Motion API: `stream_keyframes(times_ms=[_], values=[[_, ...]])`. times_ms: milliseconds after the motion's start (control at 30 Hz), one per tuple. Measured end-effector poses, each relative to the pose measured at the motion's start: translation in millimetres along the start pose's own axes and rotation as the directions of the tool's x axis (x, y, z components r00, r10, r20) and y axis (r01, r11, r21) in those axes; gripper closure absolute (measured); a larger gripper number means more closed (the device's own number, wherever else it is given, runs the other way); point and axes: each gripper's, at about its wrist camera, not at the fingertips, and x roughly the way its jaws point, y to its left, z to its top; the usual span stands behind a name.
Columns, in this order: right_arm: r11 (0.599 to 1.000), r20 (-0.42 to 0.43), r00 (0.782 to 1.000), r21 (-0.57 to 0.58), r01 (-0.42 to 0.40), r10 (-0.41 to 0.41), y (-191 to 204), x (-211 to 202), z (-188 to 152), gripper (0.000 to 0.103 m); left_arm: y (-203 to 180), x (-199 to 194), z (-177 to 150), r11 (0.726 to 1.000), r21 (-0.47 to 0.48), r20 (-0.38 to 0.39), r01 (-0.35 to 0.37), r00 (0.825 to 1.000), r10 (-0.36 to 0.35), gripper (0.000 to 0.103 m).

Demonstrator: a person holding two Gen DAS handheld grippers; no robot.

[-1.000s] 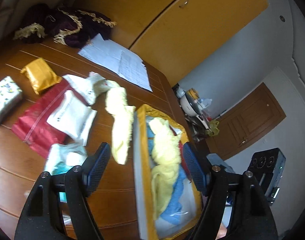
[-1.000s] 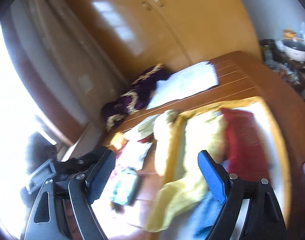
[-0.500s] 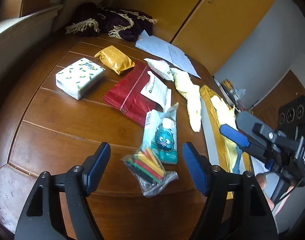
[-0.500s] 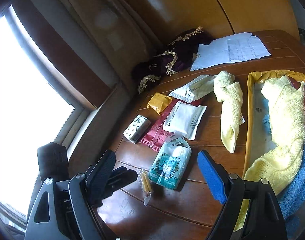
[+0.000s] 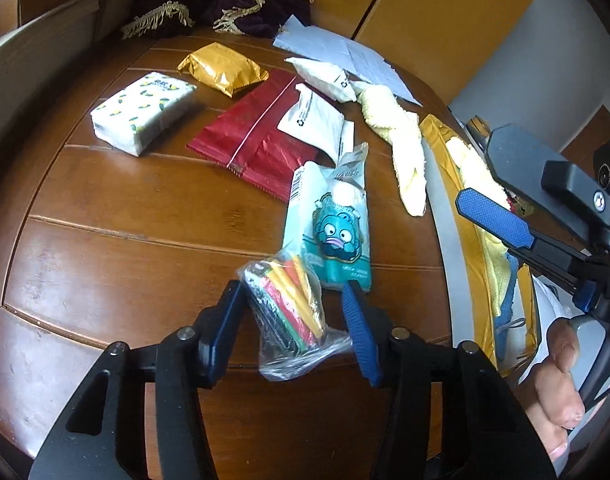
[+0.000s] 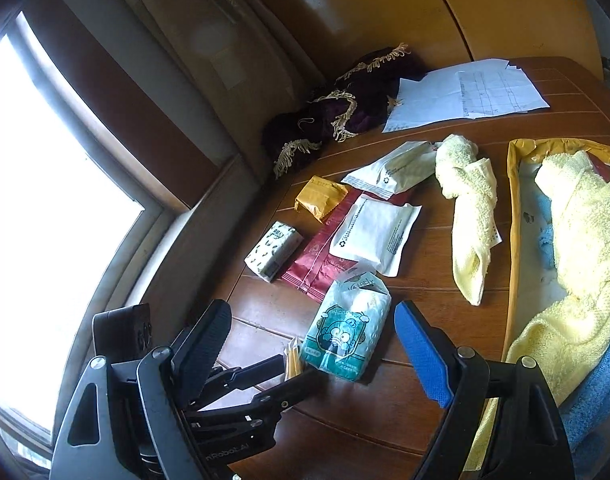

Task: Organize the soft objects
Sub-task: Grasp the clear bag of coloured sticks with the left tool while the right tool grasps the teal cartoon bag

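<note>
A clear bag of coloured sticks [image 5: 289,308] lies on the wooden table [image 5: 117,216] between the fingers of my left gripper [image 5: 293,300]. The jaws are narrowed around it but still open, and the left pad touches the bag. Just beyond lies a teal cartoon tissue pack [image 5: 337,228]. My right gripper [image 6: 313,312] hangs wide open above that teal pack [image 6: 345,336], holding nothing. A yellow towel [image 6: 473,224] lies on the table beside a gold-rimmed box [image 6: 513,240] that holds another yellow towel [image 6: 581,232] and a blue one [image 6: 601,380].
Farther back lie a lemon-print tissue pack [image 5: 141,112], a gold packet [image 5: 223,68], a red foil bag [image 5: 253,140], two white pouches [image 5: 313,124], papers [image 6: 477,92] and a dark fringed cloth [image 6: 345,108]. A hand [image 5: 557,384] holds the right gripper.
Both grippers swung from the box to the near table. My left gripper came down over the bag of sticks and its jaws narrowed around it. The right one stays open.
</note>
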Motion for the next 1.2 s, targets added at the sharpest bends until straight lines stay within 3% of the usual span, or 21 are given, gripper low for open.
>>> stream_keyframes(times_ms=[167, 433, 567, 667, 800, 867, 967, 1200], values=[[1.0, -0.031, 0.999, -0.008, 0.029, -0.029, 5, 10, 2, 0.018, 12, 0, 1, 0.999, 0.009, 0.006, -0.038, 0.999, 0.038, 0.089], [0.982, -0.123, 0.975, -0.054, 0.181, -0.187, 18, 53, -3, 0.02, 61, -26, 5, 0.986, -0.166, 0.147, 0.032, 0.989, -0.007, 0.092], [0.947, -0.117, 0.94, -0.07, 0.314, -0.32, 18, 72, -13, 0.022, 81, -32, 5, 0.958, -0.263, 0.197, 0.114, 0.979, -0.062, 0.092], [0.943, -0.155, 0.93, -0.059, 0.327, -0.332, 10, 87, -17, 0.025, 79, -36, 5, 0.96, -0.256, 0.222, 0.11, 0.974, -0.052, 0.092], [0.918, -0.119, 0.913, -0.118, 0.377, -0.39, 17, 89, -22, 0.044, 76, -34, 4, 0.963, -0.245, 0.225, 0.111, 0.973, -0.055, 0.092], [0.91, -0.112, 0.908, -0.143, 0.388, -0.405, 21, 89, -25, 0.046, 73, -33, 3, 0.965, -0.239, 0.218, 0.11, 0.974, -0.057, 0.092], [0.915, -0.098, 0.915, -0.149, 0.375, -0.391, 23, 82, -27, 0.051, 73, -33, 4, 0.963, -0.244, 0.221, 0.116, 0.973, -0.061, 0.092], [0.96, 0.015, 0.974, -0.168, 0.226, -0.227, 38, 32, -20, 0.053, 64, -40, 5, 0.959, -0.229, 0.24, 0.166, 0.965, -0.109, 0.092]])
